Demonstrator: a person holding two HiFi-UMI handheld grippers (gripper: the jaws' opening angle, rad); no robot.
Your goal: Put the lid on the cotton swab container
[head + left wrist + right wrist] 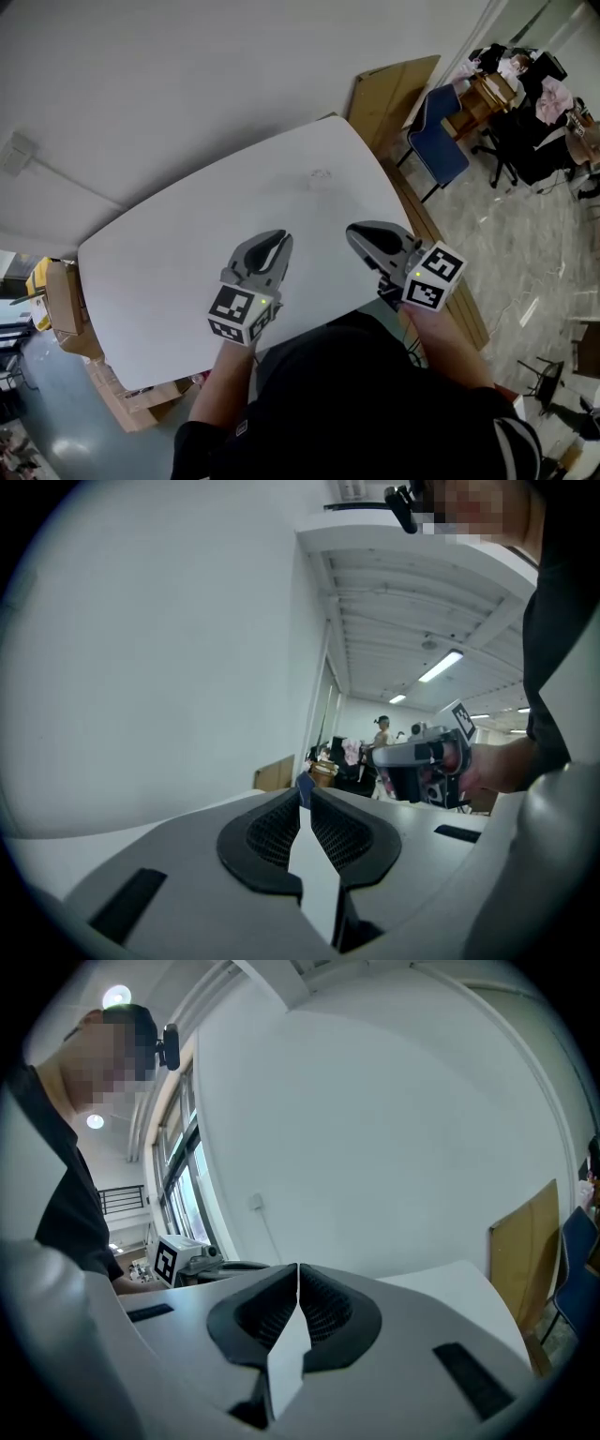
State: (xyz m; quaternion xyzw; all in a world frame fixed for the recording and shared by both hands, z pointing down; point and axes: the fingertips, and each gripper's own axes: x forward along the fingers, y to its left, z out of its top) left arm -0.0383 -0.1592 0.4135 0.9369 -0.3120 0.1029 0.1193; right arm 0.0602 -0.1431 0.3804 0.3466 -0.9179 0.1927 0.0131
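Observation:
No cotton swab container or lid shows clearly in any view. Only a faint small mark or clear item (321, 174) lies far out on the white table (187, 244), and I cannot tell what it is. My left gripper (278, 240) hovers over the table's near edge, its jaws shut with nothing between them (305, 794). Just right of it, my right gripper (357, 231) is also shut and empty (298, 1269). The two grippers are apart from each other, tilted up and aimed towards the wall. Each shows in the other's view: the right gripper (424, 761), the left gripper (183, 1258).
A plain white wall (187, 84) rises behind the table. A cardboard sheet (389, 94) leans at the table's far right corner, beside a blue chair (439, 136). Cardboard boxes (64, 302) stand on the floor at the left. The person's dark sleeves fill the bottom of the head view.

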